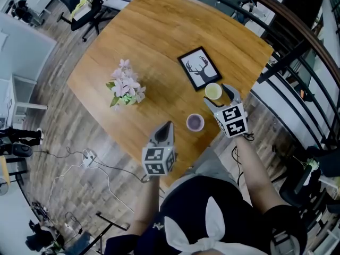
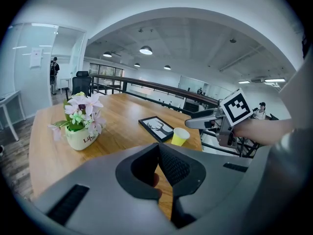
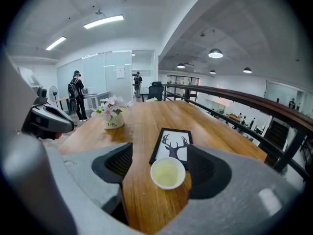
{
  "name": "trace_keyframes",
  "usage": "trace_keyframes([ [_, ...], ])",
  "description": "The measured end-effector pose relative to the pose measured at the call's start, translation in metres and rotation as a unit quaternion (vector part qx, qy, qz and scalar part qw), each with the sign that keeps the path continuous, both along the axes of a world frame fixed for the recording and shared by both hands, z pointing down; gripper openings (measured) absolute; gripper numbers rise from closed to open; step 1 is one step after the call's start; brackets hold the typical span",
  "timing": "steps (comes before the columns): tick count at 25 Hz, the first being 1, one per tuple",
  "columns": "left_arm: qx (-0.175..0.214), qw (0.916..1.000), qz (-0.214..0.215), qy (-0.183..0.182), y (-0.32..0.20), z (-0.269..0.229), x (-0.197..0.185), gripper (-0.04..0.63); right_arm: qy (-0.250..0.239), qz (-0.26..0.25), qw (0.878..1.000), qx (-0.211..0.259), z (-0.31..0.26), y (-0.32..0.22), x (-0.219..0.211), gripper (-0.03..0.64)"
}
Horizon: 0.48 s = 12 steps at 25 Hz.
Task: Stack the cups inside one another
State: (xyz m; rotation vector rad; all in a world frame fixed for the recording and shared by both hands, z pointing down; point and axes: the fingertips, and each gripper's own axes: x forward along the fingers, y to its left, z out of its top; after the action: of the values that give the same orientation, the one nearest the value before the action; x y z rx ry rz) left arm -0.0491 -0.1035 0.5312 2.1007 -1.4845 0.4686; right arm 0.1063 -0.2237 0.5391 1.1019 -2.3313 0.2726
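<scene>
A yellow cup [image 1: 213,91] stands upright on the wooden table [image 1: 159,31], beside a framed deer picture. My right gripper [image 1: 217,95] is open with a jaw on either side of this cup [image 3: 167,173]; neither pad touches it. A purple cup [image 1: 195,122] stands closer to the table's near edge, between the two grippers. To its left, my left gripper [image 1: 168,126] is shut and holds nothing, its tip apart from the cup. From the left gripper [image 2: 159,149] view I see the yellow cup [image 2: 180,136] and the right gripper [image 2: 203,120]; the purple cup is hidden there.
A framed deer picture [image 1: 200,68] lies just beyond the yellow cup. A white pot of pink flowers [image 1: 125,87] stands left of centre. A black railing [image 1: 297,47] runs past the table's right side, and an office chair [image 1: 82,7] stands at the far left.
</scene>
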Motion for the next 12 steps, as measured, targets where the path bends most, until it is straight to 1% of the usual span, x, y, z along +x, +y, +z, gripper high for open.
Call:
trace_keyframes([
  [12, -0.017, 0.9996, -0.019, 0.007, -0.02, 0.017, 0.006, 0.015, 0.017, -0.008, 0.999, -0.042, 0.049, -0.016, 0.005, 0.356],
])
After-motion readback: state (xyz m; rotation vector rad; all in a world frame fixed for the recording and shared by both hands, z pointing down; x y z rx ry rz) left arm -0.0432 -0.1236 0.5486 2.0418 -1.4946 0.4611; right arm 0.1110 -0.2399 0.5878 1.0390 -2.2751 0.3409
